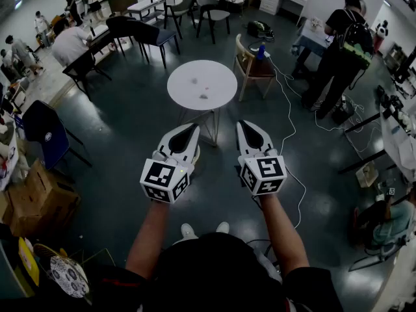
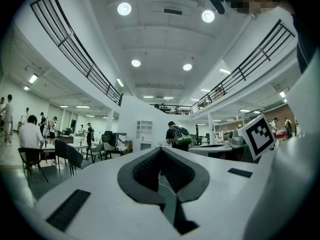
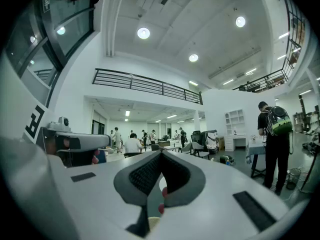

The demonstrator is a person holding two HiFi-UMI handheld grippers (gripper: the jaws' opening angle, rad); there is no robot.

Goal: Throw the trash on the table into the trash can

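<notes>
While trash (image 1: 203, 96) lies on table (image 1: 221, 77) well beyond the fingers (image 1: 168, 147) | left gripper (image 1: 194, 128): pressed together | right gripper (image 1: 242, 124): pressed together

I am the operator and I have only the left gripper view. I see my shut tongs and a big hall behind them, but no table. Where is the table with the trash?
Observer: In the head view, a round white table stands straight ahead of the left tongs and the right tongs. Neither touches it.
Operator: Thank you. Is there really trash on it?
Observer: Yes. A small scrap lies near the middle, and a smaller speck lies a little beyond it. I cannot tell what they are made of.
</notes>
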